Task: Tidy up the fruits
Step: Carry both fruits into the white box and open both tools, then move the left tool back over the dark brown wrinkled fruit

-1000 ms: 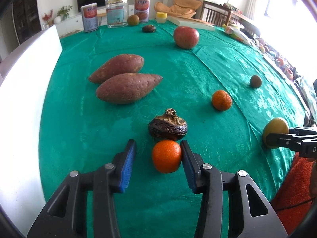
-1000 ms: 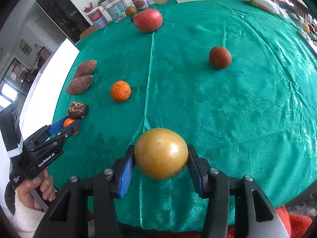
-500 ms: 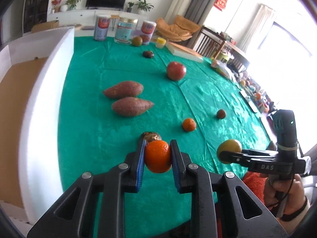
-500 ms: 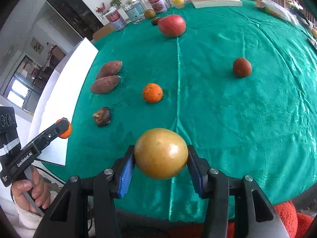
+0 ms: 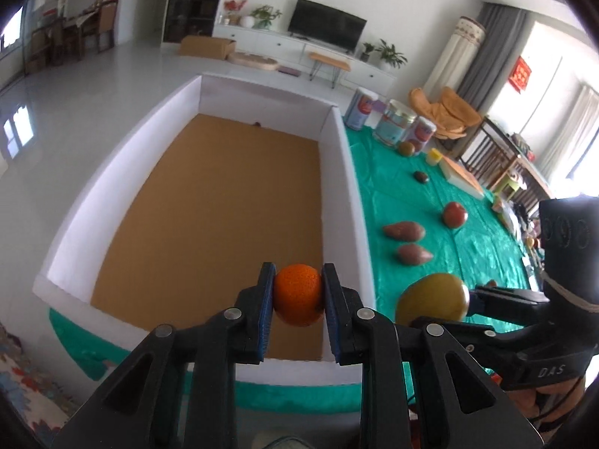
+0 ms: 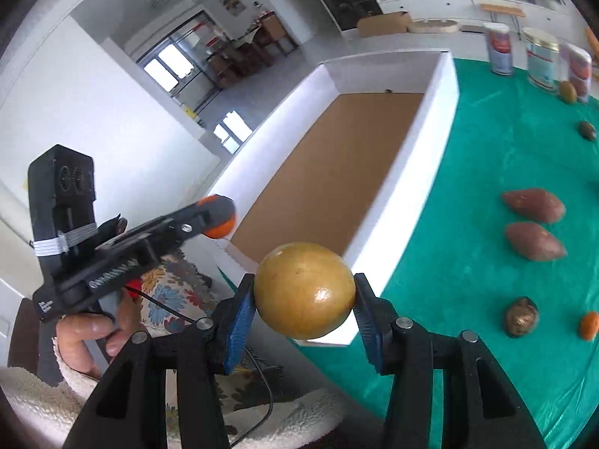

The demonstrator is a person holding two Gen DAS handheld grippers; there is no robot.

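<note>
My left gripper (image 5: 297, 295) is shut on a small orange (image 5: 298, 295) and holds it in the air over the near right corner of a white-walled box (image 5: 346, 202) with a brown floor. My right gripper (image 6: 304, 301) is shut on a round yellow-green fruit (image 6: 305, 295), held just off the box's (image 6: 408, 194) near corner. In the left wrist view the yellow-green fruit (image 5: 432, 297) hangs to the right of the orange. In the right wrist view the orange (image 6: 221, 226) shows at the left gripper's tip, left of the box.
On the green tablecloth (image 5: 430, 217) lie two sweet potatoes (image 5: 404, 231), a red apple (image 5: 455, 215), a dark dried fruit (image 6: 521, 316), another orange (image 6: 589, 324) and tins (image 5: 398, 127) at the far end. A patterned rug (image 6: 176, 292) lies below the table's near edge.
The left gripper closed on the small orange, lifted it off the cloth and carried it left over the box. The right gripper swung left with the yellow-green fruit, to the box's near corner.
</note>
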